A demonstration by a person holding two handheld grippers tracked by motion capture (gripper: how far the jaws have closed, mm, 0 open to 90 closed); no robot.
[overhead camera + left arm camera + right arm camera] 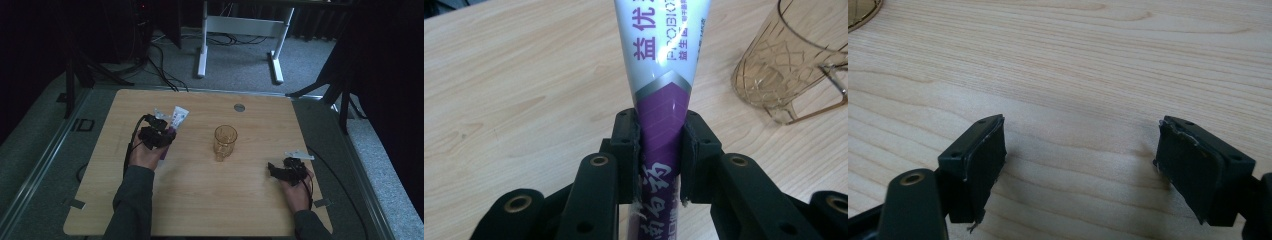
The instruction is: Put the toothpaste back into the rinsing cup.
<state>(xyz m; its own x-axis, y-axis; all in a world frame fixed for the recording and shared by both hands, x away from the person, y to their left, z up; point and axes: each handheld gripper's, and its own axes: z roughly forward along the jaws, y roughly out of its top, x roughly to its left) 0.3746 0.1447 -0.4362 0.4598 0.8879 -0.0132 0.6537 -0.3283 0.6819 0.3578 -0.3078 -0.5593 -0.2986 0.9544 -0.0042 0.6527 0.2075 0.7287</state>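
A white and purple toothpaste tube [663,65] runs up between the black jaws of my left gripper [660,150], which is shut on its purple lower part. From above, the tube [177,120] sticks out past the left gripper [161,136] at the table's left middle, its white end pointing to the far side. An amber see-through cup [225,141] with a handle stands at the table's middle, and its rim shows at the right of the left gripper view [786,60]. My right gripper [1079,155] rests low over bare wood, jaws wide apart, at the table's right front [280,170].
The wooden table [210,200] has a round grey cable cap [239,107] near its far edge. Beyond the table stand a white desk frame [240,30] and loose cables on the grey floor.
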